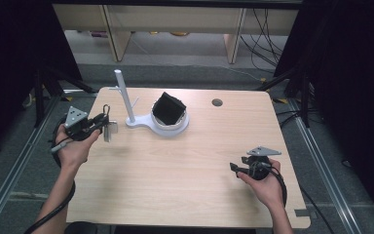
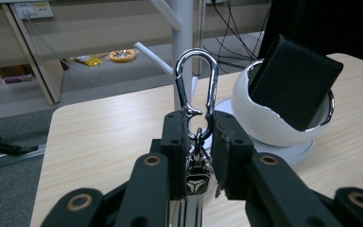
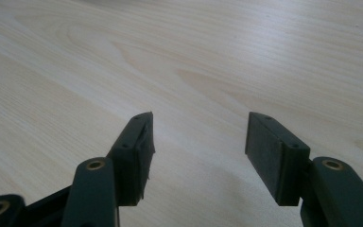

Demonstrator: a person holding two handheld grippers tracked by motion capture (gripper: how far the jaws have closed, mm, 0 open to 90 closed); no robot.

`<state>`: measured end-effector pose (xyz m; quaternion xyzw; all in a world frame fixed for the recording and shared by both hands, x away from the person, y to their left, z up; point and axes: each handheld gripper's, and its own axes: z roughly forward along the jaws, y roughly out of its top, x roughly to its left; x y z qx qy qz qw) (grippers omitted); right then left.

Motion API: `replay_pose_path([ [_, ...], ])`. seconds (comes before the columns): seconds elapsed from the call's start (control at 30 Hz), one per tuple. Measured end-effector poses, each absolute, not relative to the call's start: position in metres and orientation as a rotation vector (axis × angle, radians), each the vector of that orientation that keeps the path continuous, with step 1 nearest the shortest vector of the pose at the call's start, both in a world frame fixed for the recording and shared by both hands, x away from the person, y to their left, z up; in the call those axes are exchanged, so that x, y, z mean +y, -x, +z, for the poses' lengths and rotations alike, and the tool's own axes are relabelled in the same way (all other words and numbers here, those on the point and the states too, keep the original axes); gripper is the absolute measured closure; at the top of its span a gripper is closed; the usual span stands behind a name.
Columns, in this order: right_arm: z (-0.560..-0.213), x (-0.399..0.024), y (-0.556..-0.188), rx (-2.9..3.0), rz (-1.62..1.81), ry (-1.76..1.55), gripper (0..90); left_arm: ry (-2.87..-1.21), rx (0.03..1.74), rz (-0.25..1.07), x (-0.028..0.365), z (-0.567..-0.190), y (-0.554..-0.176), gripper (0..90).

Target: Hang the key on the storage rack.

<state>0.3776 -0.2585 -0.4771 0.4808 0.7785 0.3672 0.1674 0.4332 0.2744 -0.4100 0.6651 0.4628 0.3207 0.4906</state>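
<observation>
- left claw [image 2: 201,135] clamped on a silver carabiner keychain [image 2: 197,101], held above the table [image 1: 175,165] w/ loop sticking up, just left of the white stand [image 1: 131,105]
- black wallet [image 1: 169,108] sits tilted in the white bowl [image 1: 175,127], middle-back
- right claw [image 3: 198,142] wide apart, nothing btwn, low over bare table

Beyond the grippers, a grey carpeted floor [image 1: 185,73] is stretching away under pale wooden furniture legs [image 1: 117,36], with black curtains [image 1: 350,73] hanging at both sides.
</observation>
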Motion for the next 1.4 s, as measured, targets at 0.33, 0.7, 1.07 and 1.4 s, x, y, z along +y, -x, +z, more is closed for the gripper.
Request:
replay_pose_path([
  [0.33,-0.476,-0.260,-0.377,2.210,1.048,-1.367,43.8,-1.585,1.114,0.800,0.274,-0.401,-0.438,75.3],
  [0.7,-0.476,-0.259,-0.377,2.209,1.050,-1.379,43.7,-1.556,1.113,0.813,0.271,-0.389,-0.445,75.3],
  [1.07,-0.475,-0.259,-0.377,2.203,1.069,-1.357,43.8,-1.542,1.106,0.823,0.269,-0.381,-0.452,75.3],
  [1.4,-0.475,-0.259,-0.377,2.202,1.071,-1.357,43.7,-1.526,1.115,0.829,0.270,-0.375,-0.461,75.3],
])
